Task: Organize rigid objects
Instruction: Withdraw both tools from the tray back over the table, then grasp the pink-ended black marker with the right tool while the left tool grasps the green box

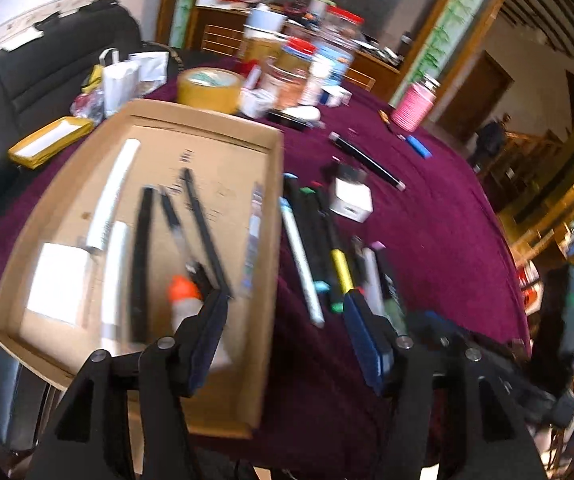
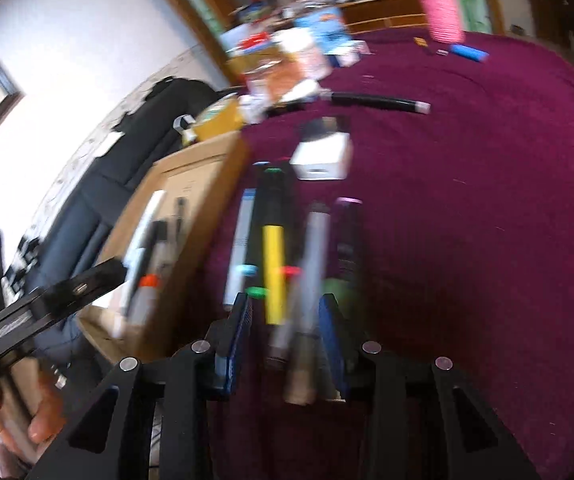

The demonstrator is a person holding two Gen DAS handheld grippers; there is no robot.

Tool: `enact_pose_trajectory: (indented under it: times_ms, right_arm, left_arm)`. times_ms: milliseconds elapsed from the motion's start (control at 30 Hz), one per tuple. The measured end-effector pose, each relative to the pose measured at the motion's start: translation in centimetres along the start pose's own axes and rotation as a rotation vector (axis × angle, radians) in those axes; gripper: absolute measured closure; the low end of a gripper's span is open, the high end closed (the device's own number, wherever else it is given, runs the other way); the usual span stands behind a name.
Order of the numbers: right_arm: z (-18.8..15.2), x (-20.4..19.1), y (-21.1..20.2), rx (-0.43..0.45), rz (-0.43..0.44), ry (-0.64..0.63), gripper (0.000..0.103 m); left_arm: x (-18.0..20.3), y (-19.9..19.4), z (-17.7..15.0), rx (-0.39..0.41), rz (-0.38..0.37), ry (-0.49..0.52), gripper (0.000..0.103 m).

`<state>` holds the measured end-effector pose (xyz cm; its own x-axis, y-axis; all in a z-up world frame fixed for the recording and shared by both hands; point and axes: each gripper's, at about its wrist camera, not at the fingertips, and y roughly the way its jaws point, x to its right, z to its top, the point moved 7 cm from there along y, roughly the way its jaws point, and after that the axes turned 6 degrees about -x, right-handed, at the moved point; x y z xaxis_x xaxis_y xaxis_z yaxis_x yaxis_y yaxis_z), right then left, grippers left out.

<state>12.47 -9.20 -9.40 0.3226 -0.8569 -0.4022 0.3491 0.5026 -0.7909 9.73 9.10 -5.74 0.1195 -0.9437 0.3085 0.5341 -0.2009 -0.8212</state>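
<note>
**Pens beside the box, both grippers empty**

A round table under a deep magenta cloth (image 1: 427,240) filled both views, its far half crowded with jars, a roll of tan packing tape (image 1: 209,89) and a pink ribbed cup (image 1: 413,105), all smeared by motion blur. On the near left lay a shallow brown cardboard box (image 1: 207,136), its near corner cut off behind the left gripper. Inside it were several black pens (image 1: 203,232), a white tube (image 1: 113,192), a white card (image 1: 59,280) and a grey marker with an orange cap (image 1: 183,296), whose lower end was hidden by the gripper's finger.

Just right of the box, on the cloth, a row of markers lay side by side: a white pen with pale blue caps (image 1: 301,260), a yellow-barrelled marker (image 2: 273,272) and darker ones too blurred to separate. Beyond them sat a small white cube-like box (image 1: 351,200), then a long black rod with silver ends (image 2: 379,102).

The left gripper (image 1: 287,316) was spread wide over the box's right wall, nothing between its blue pads. The right gripper (image 2: 287,320) stood partly spread above the marker row, a grey pen (image 2: 315,264) blurred between its fingers but not pinched. A bare hand (image 2: 43,416) showed at the right view's lower left, partly cut off.
</note>
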Motion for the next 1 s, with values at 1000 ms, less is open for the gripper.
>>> enact_pose_trajectory:
  times_ms: [1000]
  right_arm:
    - [-0.5, 8.9, -1.1, 0.017, -0.232, 0.028, 0.086]
  left_arm:
    - [10.6, 5.3, -4.4, -0.185, -0.042, 0.194, 0.043]
